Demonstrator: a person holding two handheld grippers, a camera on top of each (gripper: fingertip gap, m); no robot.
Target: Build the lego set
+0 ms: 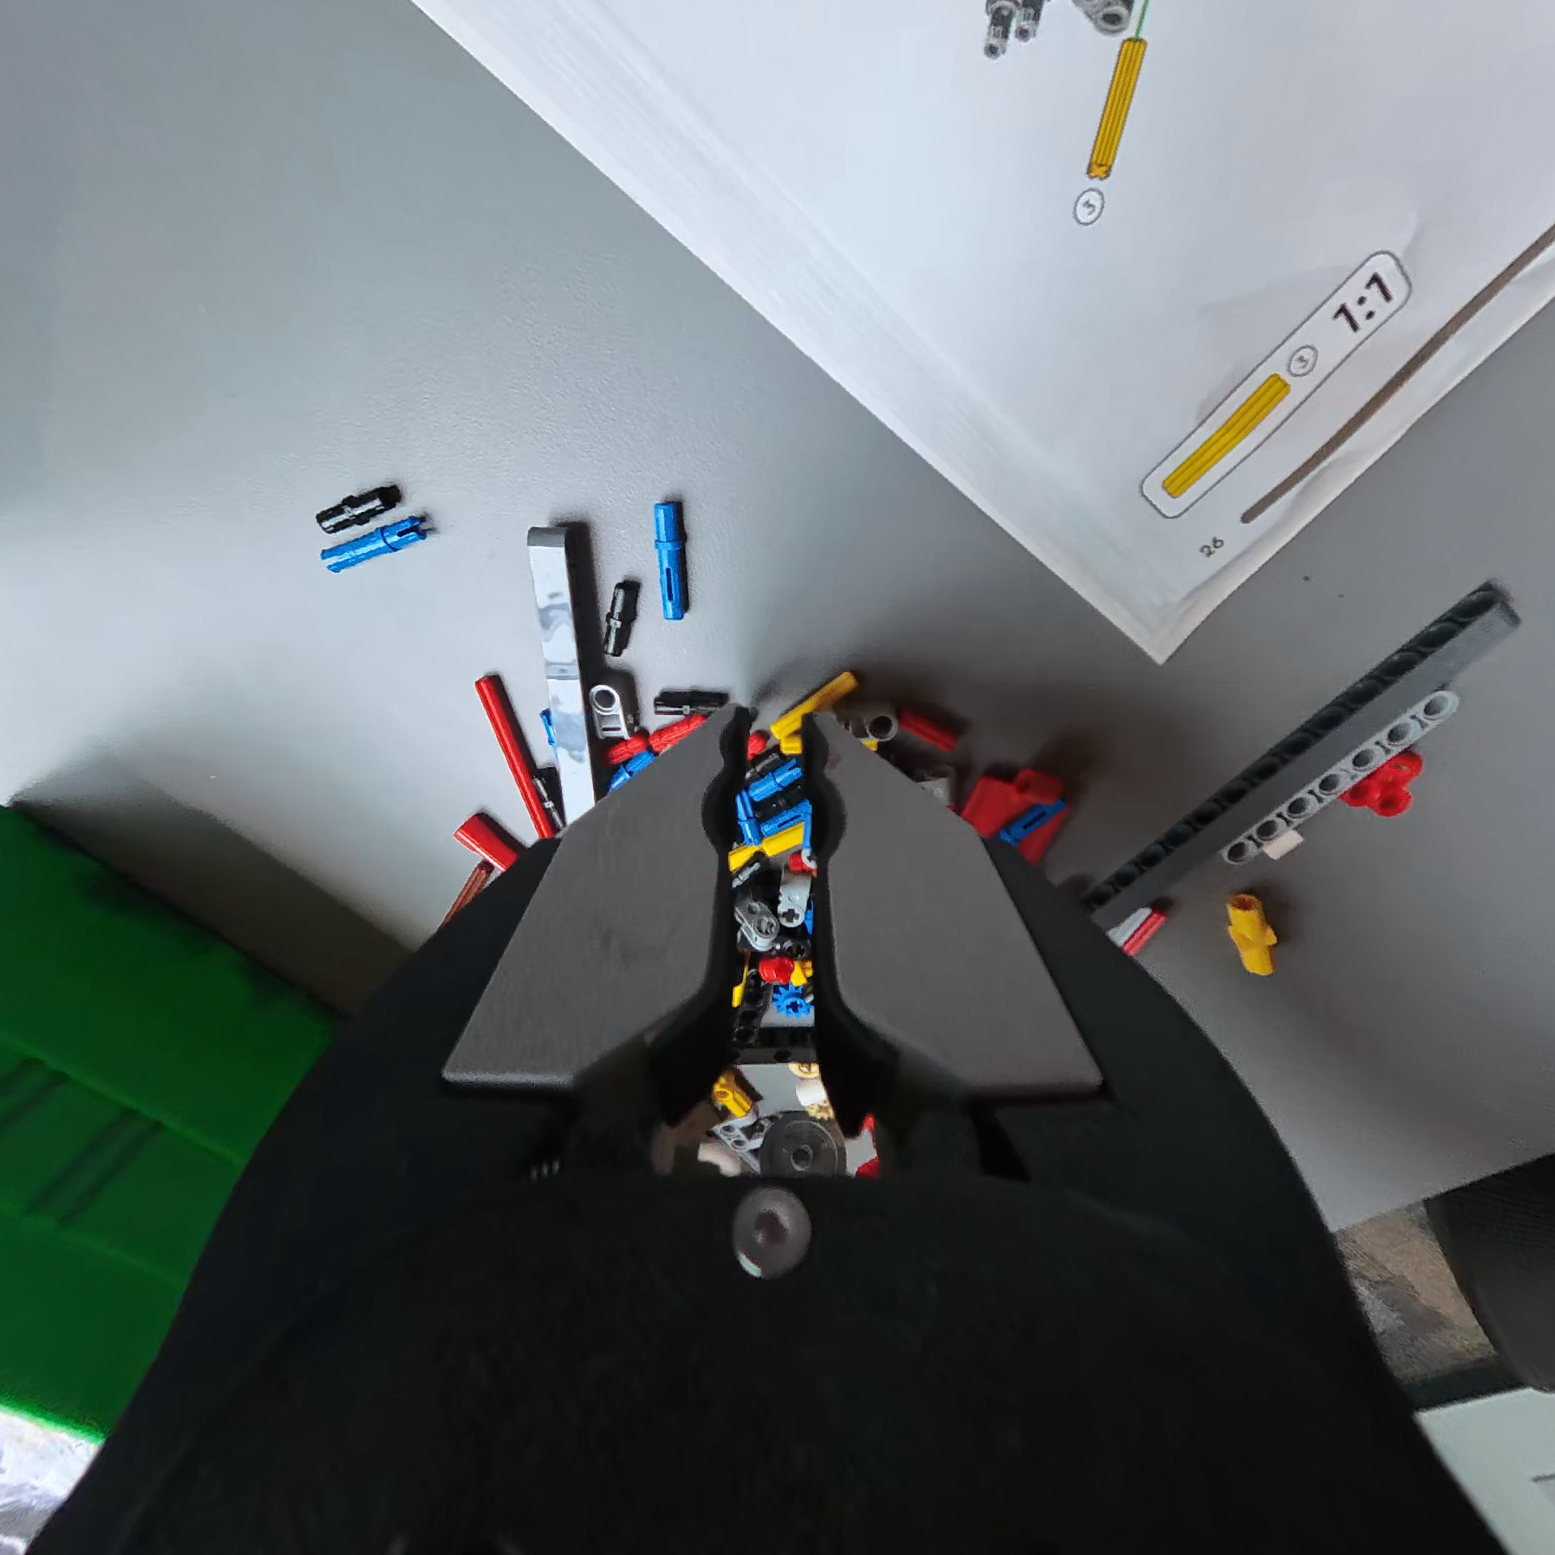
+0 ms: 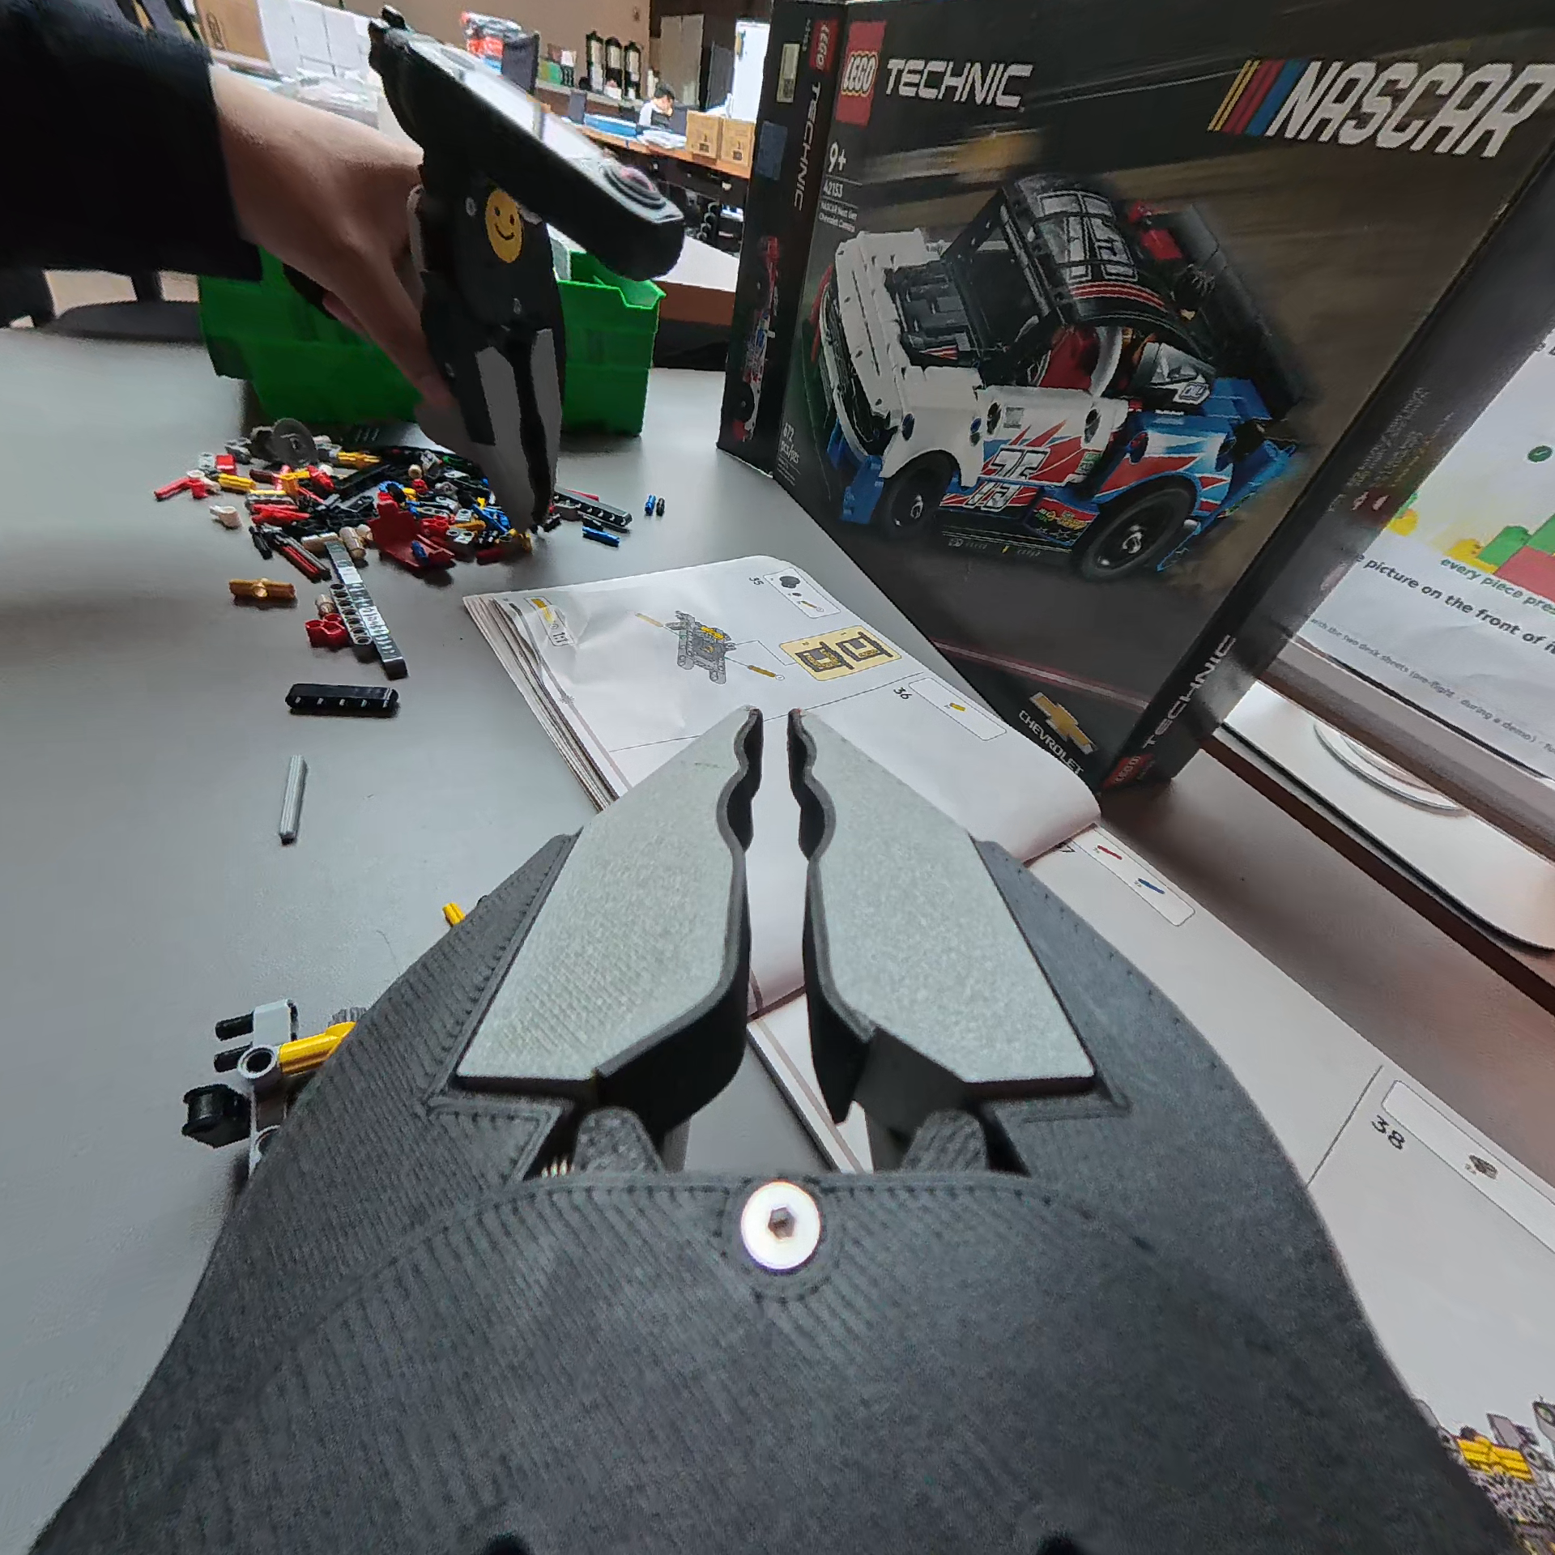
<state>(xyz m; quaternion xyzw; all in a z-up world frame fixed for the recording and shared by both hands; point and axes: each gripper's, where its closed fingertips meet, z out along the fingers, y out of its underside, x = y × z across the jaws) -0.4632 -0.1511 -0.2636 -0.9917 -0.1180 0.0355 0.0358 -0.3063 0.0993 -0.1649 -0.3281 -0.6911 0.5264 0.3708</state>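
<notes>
My left gripper (image 1: 774,724) points down into a pile of small Lego Technic pieces (image 1: 770,841). Its jaws stand a narrow gap apart, and a yellow axle (image 1: 820,703) lies right at the tips. I cannot tell whether it is gripped. The right wrist view shows the same gripper (image 2: 530,513), held by a hand, with its tips in the pile (image 2: 379,513). My right gripper (image 2: 776,719) hovers over the open instruction booklet (image 2: 715,656), jaws almost together and empty. A small part-built assembly (image 2: 261,1060) lies by its left side.
A long dark beam with a light grey beam and red connector (image 1: 1313,749) lies right of the pile. Loose blue pins (image 1: 670,559), a yellow connector (image 1: 1251,932), a black beam (image 2: 342,698) and a grey axle (image 2: 292,798) lie about. A green bin (image 2: 606,337) and the set's box (image 2: 1052,379) stand behind. Tip to tip, the grippers are about 30 cm apart.
</notes>
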